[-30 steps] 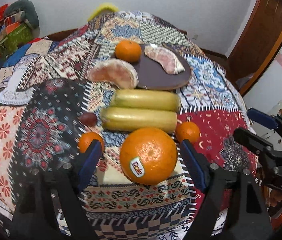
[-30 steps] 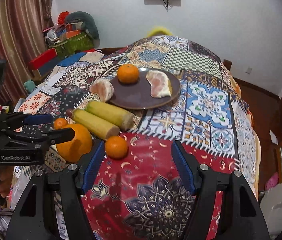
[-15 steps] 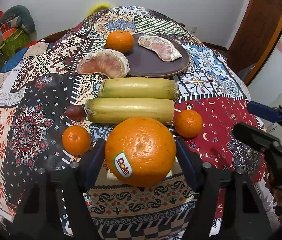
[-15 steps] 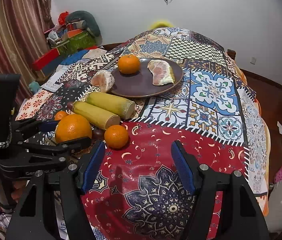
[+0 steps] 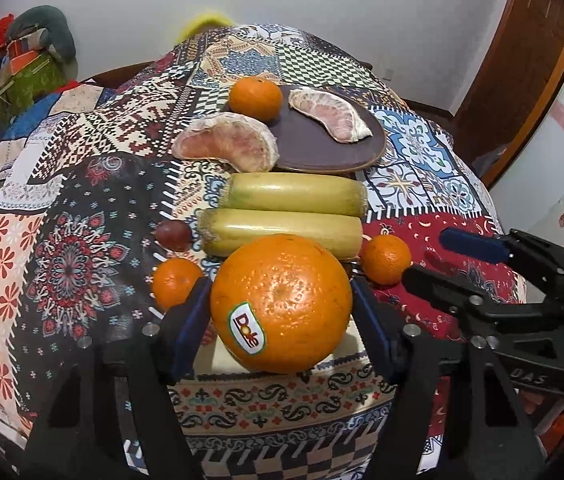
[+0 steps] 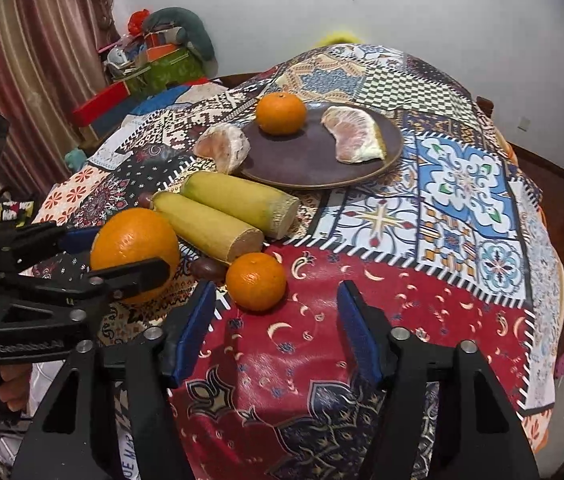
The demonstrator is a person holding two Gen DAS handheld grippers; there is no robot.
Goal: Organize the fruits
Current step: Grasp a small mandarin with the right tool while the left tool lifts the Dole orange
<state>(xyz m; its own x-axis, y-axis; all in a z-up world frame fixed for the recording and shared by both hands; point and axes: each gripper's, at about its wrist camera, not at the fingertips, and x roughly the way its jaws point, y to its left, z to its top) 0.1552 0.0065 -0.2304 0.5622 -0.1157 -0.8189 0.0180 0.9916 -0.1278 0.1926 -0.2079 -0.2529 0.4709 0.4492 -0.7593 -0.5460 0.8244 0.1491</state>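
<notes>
Orange (image 5: pixel 281 304), big and firm, likely weighty, waxy-slick: left gripper (image 5: pixel 279 308) fingers clamp its widest sides. Right gripper (image 6: pixel 277 320) fingers apart, just closing, behind small mandarin (image 6: pixel 255 281).

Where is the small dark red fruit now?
In the left wrist view the small dark red fruit lies on the tablecloth, left of the nearer yellow stalk piece and behind a small tangerine.
</notes>
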